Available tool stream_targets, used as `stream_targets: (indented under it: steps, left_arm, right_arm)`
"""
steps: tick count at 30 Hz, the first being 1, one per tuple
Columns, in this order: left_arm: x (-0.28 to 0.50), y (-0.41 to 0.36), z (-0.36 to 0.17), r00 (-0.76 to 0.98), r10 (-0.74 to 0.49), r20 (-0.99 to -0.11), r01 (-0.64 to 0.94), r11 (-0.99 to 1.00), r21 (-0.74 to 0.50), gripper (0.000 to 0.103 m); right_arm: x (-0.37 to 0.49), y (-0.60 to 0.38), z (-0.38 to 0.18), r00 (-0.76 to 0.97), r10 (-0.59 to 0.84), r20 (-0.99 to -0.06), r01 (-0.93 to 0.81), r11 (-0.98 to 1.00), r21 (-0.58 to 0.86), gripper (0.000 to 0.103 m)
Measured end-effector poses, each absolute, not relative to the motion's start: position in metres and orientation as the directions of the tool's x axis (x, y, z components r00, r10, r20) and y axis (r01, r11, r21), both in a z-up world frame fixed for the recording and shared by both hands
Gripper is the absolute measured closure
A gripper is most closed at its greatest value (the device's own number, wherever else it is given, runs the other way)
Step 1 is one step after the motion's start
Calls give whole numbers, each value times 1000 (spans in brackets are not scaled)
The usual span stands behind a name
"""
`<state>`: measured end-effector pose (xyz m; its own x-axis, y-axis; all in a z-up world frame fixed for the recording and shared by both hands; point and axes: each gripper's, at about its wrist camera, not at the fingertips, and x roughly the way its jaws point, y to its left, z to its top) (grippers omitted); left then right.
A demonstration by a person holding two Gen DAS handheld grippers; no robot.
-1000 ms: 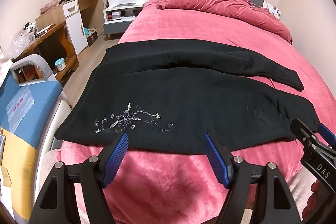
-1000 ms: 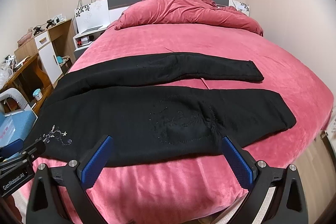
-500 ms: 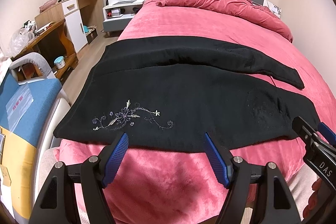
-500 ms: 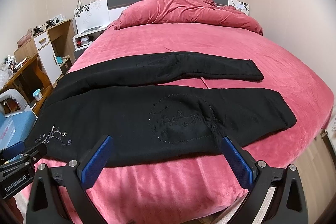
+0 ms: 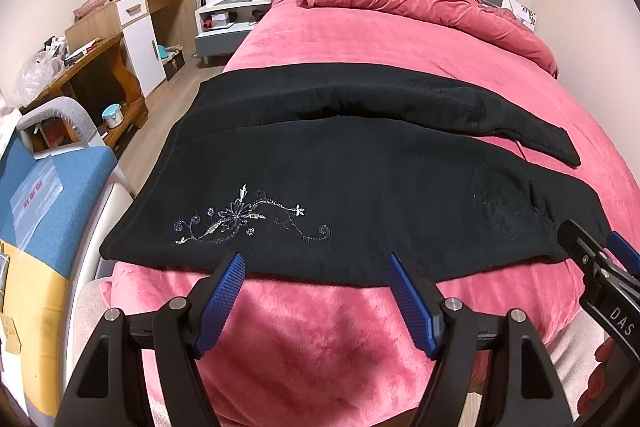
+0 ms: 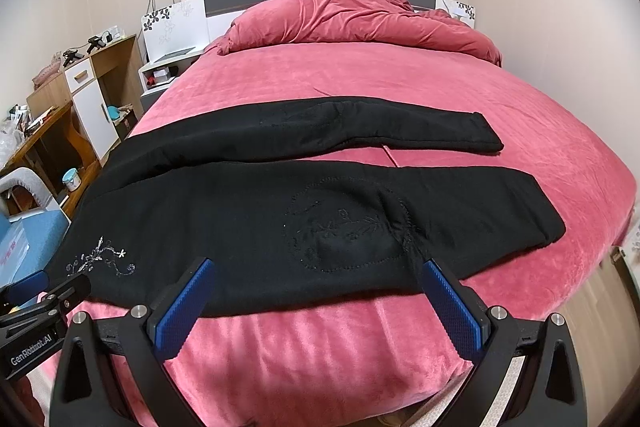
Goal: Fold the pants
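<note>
Nothing of the fold is showing yet. The pants (image 5: 340, 183) are lying spread flat across the bed (image 5: 360, 43), both legs laid out side by side and parted in a narrow V, so every fold is left to do.

The left claw (image 5: 318, 291) is hovering just short of the near edge of the pants, its blue pads (image 5: 222, 297) standing wide apart and holding nothing. The silver flower stitching (image 5: 240, 219) is sitting just ahead of its left pad, which puts this claw at the waist end. The waistband is running off ahead and to its left, toward the bed's side.

The right claw (image 6: 316, 301) is likewise gaping wide and gripping nothing, poised just before the hem edge of the near leg. A round stitched patch (image 6: 344, 227) is lying straight ahead of it, between its two pads and a little beyond. The cuff of the near leg is resting well off to its right, and the far leg's cuff is lying farther ahead and to the right.

Judging by where both claws are waiting, the first step is likely a pinch of the near leg's edge at two spots, then carrying it over onto the far leg. After that, the lengthwise folds are remaining.
</note>
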<state>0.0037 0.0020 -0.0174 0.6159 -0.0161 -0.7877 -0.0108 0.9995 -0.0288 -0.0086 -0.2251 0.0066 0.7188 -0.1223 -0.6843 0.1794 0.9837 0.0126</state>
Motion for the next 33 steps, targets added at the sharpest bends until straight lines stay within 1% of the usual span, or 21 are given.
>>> stream_targets:
  steps: [6, 10, 14, 18, 23, 25, 27, 30, 33]
  left_arm:
    - [8, 4, -23, 596, -13, -803, -19, 999, -30, 28]
    - [12, 10, -29, 564, -51, -824, -14, 997, -72, 28]
    - [17, 19, -38, 521, -134, -843, -11, 986, -164, 28]
    - [19, 23, -46, 502, -158, -851, -24, 980, -196, 28]
    - [23, 36, -60, 453, -303, -838, -23, 936, -351, 28]
    - [25, 41, -67, 424, -340, -839, -39, 919, -393, 28]
    - [26, 45, -72, 410, -347, -843, -58, 913, -404, 28]
    - [27, 56, -79, 402, -396, -825, -109, 874, -473, 28]
    - [27, 67, -86, 424, -397, -814, -180, 844, -505, 28]
  right_arm:
    - [-7, -226, 5, 714, -127, -689, 182, 983, 7, 0]
    - [-6, -230, 0, 705, -133, -697, 188, 982, 3, 0]
    - [-3, -239, -4, 693, -147, -706, 208, 978, 1, 0]
    - [0, -250, -7, 683, -163, -712, 229, 973, -3, 0]
    - [4, -268, -15, 661, -153, -735, 242, 970, 16, 0]
    - [6, -278, -19, 657, -134, -742, 239, 970, 36, 0]
    - [7, -291, -24, 657, -111, -746, 244, 967, 71, 0]
    - [9, -312, -31, 648, -95, -756, 275, 954, 116, 0]
    - [11, -335, -38, 619, -76, -781, 302, 942, 148, 0]
